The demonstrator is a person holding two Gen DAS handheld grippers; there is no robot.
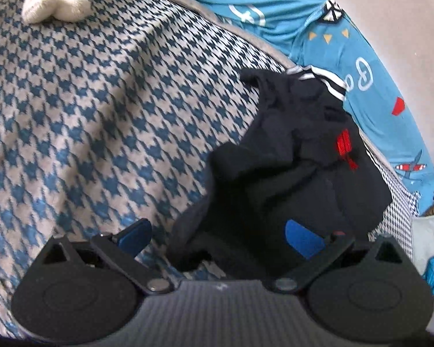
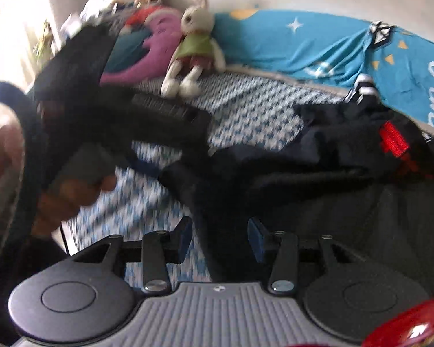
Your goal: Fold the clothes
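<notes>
A bed (image 1: pixel 86 110) under a blue-and-white houndstooth cover fills most of the left wrist view, with a blue printed sheet (image 1: pixel 318 8) along its upper right edge. A crumpled black garment (image 1: pixel 292 173) with red marks and a striped cuff lies right of centre, its lower edge between the spread fingers of the left claw (image 1: pixel 220 235). In the blurred right wrist view, the right claw (image 2: pixel 220 238) stands apart around a dark fold, a plush rabbit (image 2: pixel 195 43) sitting upper centre.
</notes>
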